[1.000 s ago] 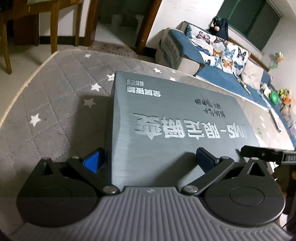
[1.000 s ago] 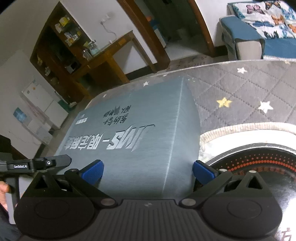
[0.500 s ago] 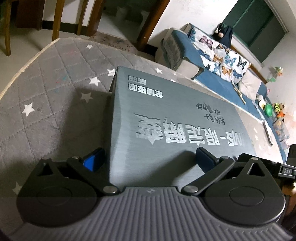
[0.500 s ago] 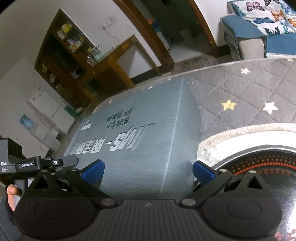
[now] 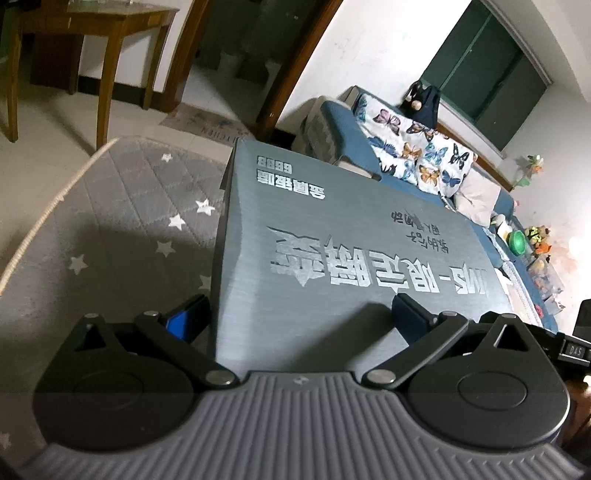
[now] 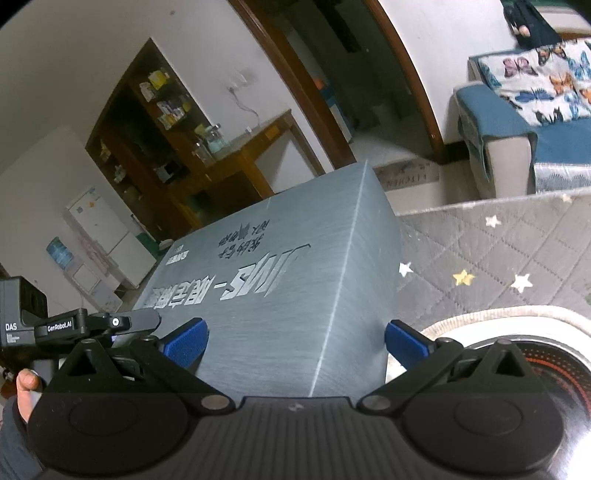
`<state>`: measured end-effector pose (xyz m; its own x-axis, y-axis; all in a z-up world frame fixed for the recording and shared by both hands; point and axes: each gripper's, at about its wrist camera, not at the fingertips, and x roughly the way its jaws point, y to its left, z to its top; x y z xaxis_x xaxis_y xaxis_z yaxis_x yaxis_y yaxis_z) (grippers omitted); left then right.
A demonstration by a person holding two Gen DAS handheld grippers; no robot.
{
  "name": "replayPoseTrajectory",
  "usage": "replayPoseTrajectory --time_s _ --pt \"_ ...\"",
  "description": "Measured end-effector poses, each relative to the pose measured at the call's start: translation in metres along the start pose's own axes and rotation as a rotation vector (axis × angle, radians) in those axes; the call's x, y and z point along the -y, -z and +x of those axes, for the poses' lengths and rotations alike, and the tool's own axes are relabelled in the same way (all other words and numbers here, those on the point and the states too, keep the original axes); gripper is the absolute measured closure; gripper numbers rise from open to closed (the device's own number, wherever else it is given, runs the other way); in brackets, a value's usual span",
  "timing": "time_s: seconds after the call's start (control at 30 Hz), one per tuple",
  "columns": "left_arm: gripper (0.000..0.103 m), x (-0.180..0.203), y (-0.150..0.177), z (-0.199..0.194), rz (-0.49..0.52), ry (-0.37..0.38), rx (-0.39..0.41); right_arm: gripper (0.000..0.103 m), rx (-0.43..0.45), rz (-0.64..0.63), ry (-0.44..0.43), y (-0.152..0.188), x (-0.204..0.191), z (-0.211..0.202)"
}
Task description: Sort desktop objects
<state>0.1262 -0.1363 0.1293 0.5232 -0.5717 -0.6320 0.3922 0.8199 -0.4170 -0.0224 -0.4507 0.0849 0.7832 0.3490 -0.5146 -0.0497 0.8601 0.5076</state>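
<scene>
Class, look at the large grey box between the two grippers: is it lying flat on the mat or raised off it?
Raised and tilted. The grey box juts past the star-patterned mat, floor visible beyond its far edge.

A lived-in home, probably its living room: a blue sofa with a butterfly-print throw, a wooden table, a dark shelf unit crowded with small items, a white fridge, and a grey star-patterned quilted mat.

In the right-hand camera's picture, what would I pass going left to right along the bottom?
A person's thumb → the left gripper → the grey box → the star-patterned mat.
</scene>
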Motion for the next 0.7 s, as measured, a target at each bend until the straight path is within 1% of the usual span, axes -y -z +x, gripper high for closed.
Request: replayPoseTrajectory --time_s 0.13,0.2,0.27,0.7 --pt "0.000 0.011 0.008 -0.028 0.004 -0.003 0.012 0.000 0.027 -0.017 0.004 -0.001 -0.018 -0.021" --pt "0.000 0.016 0.015 -0.041 0.005 -0.001 0.013 0.000 0.033 -0.015 0.011 -0.006 -0.024 -0.038" --pt "0.000 0.020 0.023 -0.053 0.003 0.003 0.011 0.000 0.038 -0.014 0.017 0.002 -0.032 -0.051" --pt "0.000 0.035 0.098 -0.132 0.029 0.002 -0.015 0.000 0.049 0.010 0.016 0.084 -0.062 -0.106"
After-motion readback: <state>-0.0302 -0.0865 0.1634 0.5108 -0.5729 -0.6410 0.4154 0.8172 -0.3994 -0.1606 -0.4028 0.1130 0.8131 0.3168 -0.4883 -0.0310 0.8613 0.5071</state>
